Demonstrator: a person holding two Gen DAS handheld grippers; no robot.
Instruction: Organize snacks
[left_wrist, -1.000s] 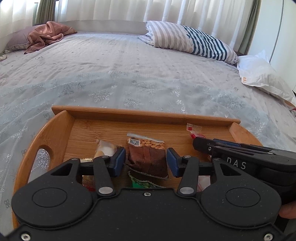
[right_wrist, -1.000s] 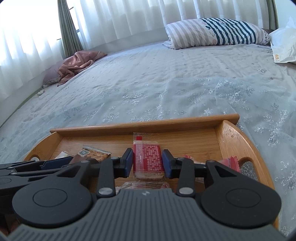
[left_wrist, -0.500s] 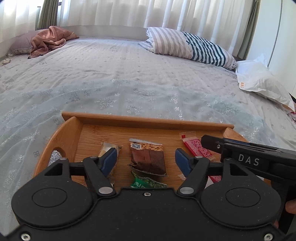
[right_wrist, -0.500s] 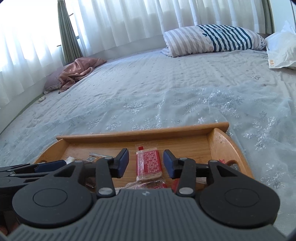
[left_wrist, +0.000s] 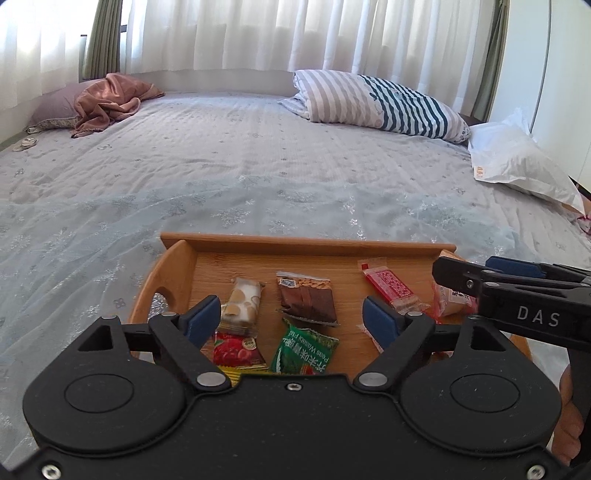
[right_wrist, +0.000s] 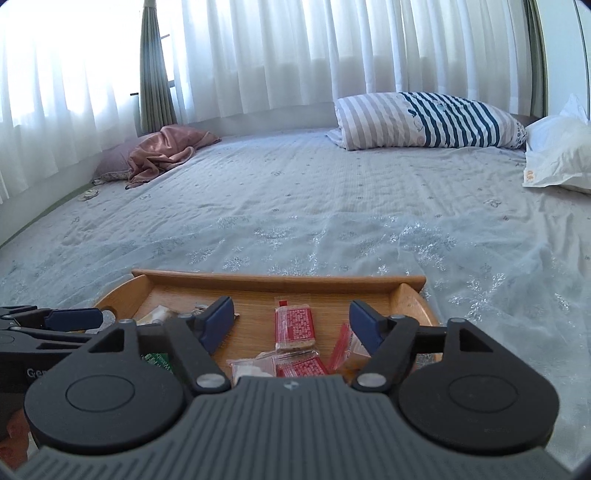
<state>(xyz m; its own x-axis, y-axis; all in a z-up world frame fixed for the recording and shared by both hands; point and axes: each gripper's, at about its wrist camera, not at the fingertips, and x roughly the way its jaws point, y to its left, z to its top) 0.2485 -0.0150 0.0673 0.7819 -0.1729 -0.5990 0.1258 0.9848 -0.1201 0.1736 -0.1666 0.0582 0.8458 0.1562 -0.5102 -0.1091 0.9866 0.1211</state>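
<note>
A wooden tray (left_wrist: 295, 243) (right_wrist: 280, 282) lies on the bed with several snack packets in it. In the left wrist view I see a brown packet (left_wrist: 307, 300), a beige packet (left_wrist: 241, 303), a red one (left_wrist: 238, 350), a green peas packet (left_wrist: 304, 350) and a red patterned bar (left_wrist: 391, 288). My left gripper (left_wrist: 291, 320) hovers above the tray, its jaws opening and holding nothing. My right gripper (right_wrist: 291, 323) also hangs above the tray, jaws opening and empty, over the red patterned bar (right_wrist: 294, 325). The right gripper shows at the left view's right edge.
The tray rests on a pale blue bedspread (left_wrist: 258, 177). A striped pillow (left_wrist: 376, 103) and a white pillow (left_wrist: 521, 166) lie at the back right. A pink cloth (left_wrist: 110, 99) on a purple pillow lies at the back left, before white curtains.
Both grippers opened wider and drew back and up from the tray. The brown packet and the red bar, once between the jaws, now lie free on the tray.
</note>
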